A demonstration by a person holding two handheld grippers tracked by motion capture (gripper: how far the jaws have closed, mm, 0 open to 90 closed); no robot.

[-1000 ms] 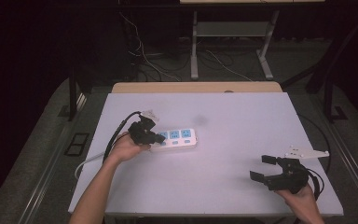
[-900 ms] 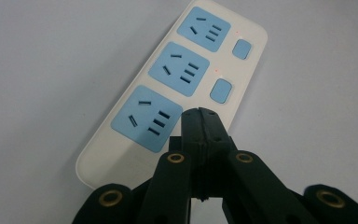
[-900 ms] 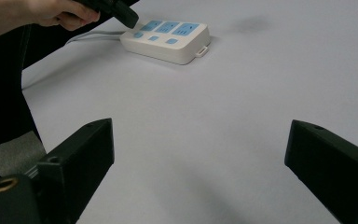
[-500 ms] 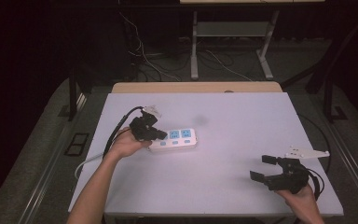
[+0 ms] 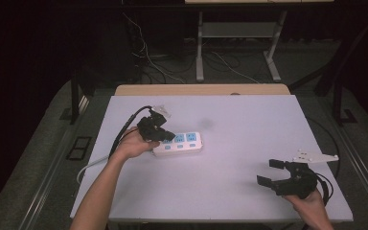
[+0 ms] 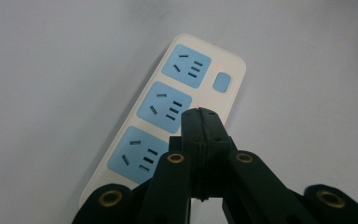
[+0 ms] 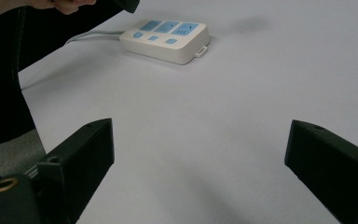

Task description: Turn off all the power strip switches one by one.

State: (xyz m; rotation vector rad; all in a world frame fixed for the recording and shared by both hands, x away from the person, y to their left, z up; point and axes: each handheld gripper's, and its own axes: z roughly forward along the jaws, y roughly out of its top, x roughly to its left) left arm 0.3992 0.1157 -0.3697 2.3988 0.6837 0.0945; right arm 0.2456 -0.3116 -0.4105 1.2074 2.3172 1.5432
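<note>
One power strip [image 5: 179,143], white, lies flat on the pale table [image 5: 230,120] and carries three blue socket faces in a row, each with one small blue switch beside it; the middle socket face [image 6: 164,107] and the end switch [image 6: 222,82] are plainest in the left gripper view. One grey cord [image 5: 87,166] leaves the strip's end on the left hand's side and runs off the table edge. Two grippers are present, one in each hand. The left gripper [image 5: 168,136] has its jaws pressed flat together, with nothing between them; in the left gripper view its closed tip [image 6: 199,113] sits over the strip's long edge, just beside the middle socket face and directly short of the end switch, which lies ahead of it. Whether the tip touches the casing or hovers just above it cannot be told. The left hand [image 5: 133,144] rests at the strip's cord end. The right gripper [image 5: 271,172] has its jaws spread wide and holds nothing; it sits low over bare table near the person's edge, well apart from the strip, which appears far ahead of it and to its left in the right gripper view [image 7: 167,39].
</note>
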